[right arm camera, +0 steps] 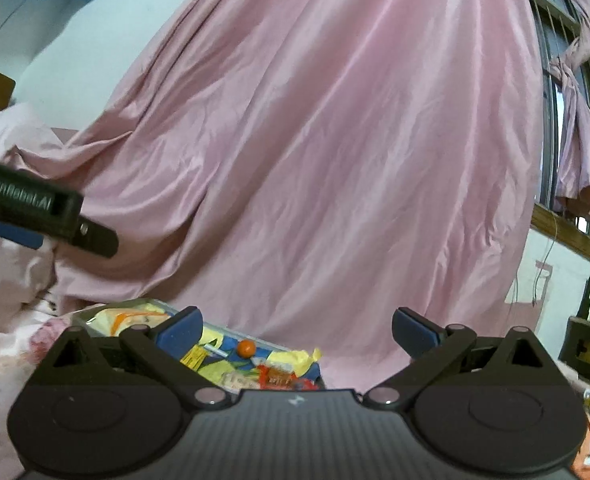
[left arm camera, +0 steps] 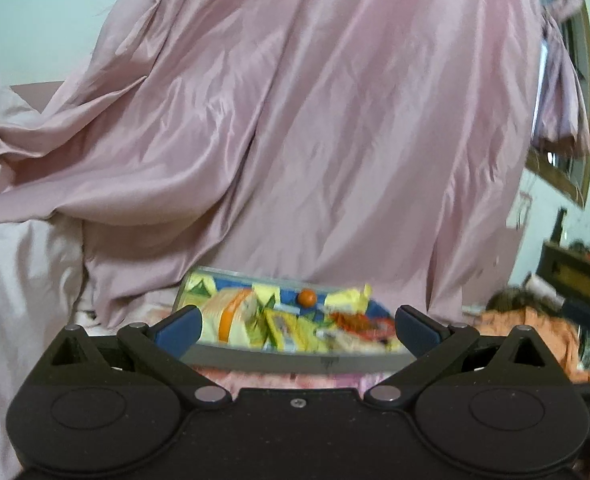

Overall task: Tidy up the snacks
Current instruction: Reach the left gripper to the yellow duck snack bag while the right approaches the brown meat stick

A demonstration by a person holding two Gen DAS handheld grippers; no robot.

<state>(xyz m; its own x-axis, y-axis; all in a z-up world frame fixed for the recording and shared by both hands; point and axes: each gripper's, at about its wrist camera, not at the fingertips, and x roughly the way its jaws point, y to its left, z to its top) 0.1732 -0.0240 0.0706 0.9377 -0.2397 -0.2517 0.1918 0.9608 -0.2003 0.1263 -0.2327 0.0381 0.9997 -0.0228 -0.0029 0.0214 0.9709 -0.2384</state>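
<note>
Both hand-held grippers spread over the snack tray on the bed

My left hand-held gripper [left arm camera: 297, 326] and right hand-held gripper [right arm camera: 297, 330] are spread, holding nothing. The snack tray [left arm camera: 295, 360] lies near, before the pink curtain [left arm camera: 315, 120]. I'd dip lower, pick 1 wrapper, perhaps beside the orange ball [left arm camera: 307, 298], then pinch gently.

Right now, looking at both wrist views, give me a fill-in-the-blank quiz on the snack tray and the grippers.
1. The small ball lying among the snacks is ____.
2. The jaws of the left gripper stand ____, holding nothing.
3. The big cloth hanging behind the tray is ____.
4. The right gripper holds ____.

Missing words: orange; open; pink; nothing
</note>
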